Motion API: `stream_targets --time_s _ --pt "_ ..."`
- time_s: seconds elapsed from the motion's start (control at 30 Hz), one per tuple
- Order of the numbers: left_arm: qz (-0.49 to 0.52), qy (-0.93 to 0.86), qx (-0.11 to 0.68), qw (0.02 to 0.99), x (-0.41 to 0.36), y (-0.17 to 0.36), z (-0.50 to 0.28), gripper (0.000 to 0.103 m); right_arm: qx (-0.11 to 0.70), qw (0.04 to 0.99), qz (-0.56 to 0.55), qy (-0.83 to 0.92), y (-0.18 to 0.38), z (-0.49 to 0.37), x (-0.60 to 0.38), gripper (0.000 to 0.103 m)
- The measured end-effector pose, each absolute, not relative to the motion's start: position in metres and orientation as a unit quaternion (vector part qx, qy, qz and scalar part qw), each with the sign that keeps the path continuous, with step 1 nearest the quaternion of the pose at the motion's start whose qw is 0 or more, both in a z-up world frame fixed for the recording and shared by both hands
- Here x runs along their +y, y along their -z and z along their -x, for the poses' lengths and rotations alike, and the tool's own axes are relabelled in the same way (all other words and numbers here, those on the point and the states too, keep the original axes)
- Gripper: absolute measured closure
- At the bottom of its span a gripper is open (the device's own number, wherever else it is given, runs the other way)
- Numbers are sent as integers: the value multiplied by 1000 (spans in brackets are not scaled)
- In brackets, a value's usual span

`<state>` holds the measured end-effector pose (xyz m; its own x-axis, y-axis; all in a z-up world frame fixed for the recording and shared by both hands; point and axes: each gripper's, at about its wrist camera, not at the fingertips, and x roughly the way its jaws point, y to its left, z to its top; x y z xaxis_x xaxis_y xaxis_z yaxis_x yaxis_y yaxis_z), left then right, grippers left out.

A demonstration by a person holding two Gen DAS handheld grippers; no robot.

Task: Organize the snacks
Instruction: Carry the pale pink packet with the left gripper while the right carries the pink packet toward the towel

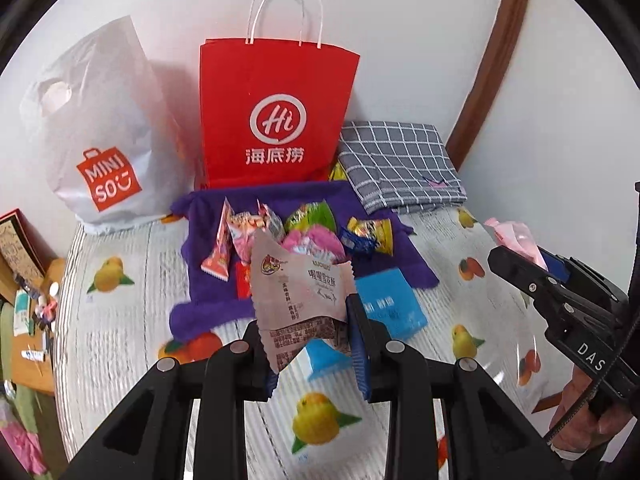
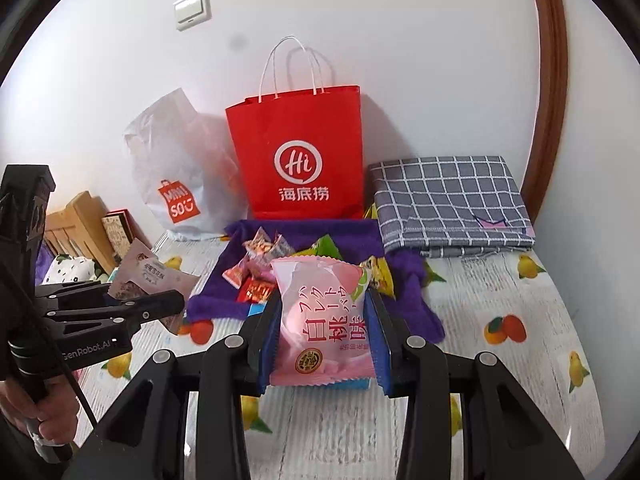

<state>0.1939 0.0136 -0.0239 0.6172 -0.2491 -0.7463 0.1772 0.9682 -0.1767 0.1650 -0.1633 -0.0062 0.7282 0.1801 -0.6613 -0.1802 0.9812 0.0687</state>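
The left tool point(image 1: 316, 344) is gripping a grey-pink snack packet point(image 1: 300, 300) between its blue-padded fingers, holding it upright above the surface point(image 1: 120, 340), which is wearing a fruit-printed cover. The right tool point(image 2: 324, 340) is clamping a pink peach-flavour packet point(image 2: 324, 320) in the same manner (Japanese and Chinese lettering is showing on its front). From the left wrist view the right tool point(image 1: 524, 264) is appearing at the right edge with the pink packet point(image 1: 516, 236) projecting from its tip; from the right wrist view the left tool point(image 2: 160, 300) is appearing at the left with the grey-pink packet point(image 2: 148, 276) in its grip.

Beyond both tools, a purple towel point(image 1: 304, 208) is lying on the surface and carrying a loose heap of small wrapped snacks point(image 1: 304, 228). A blue packet point(image 1: 392, 304) is lying at the near edge of the towel, partly on it. Behind the towel, a red paper bag point(image 1: 276, 116) is standing upright against the wall, with a white Miniso bag point(image 1: 104, 140) just beside it on its left and a folded grey checked cloth point(image 1: 400, 164) on its right.
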Motion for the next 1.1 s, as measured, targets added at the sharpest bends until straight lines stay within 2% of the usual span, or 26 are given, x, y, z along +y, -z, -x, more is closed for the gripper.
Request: stream_targets --time_s 0.53,1.1 --pt "45 113 424 898 24 35 -285 75 367 924 -2 -106 34 -258 -154 64" --pt "55 106 424 898 36 50 -334 75 373 920 -10 -123 51 -321 -152 64"
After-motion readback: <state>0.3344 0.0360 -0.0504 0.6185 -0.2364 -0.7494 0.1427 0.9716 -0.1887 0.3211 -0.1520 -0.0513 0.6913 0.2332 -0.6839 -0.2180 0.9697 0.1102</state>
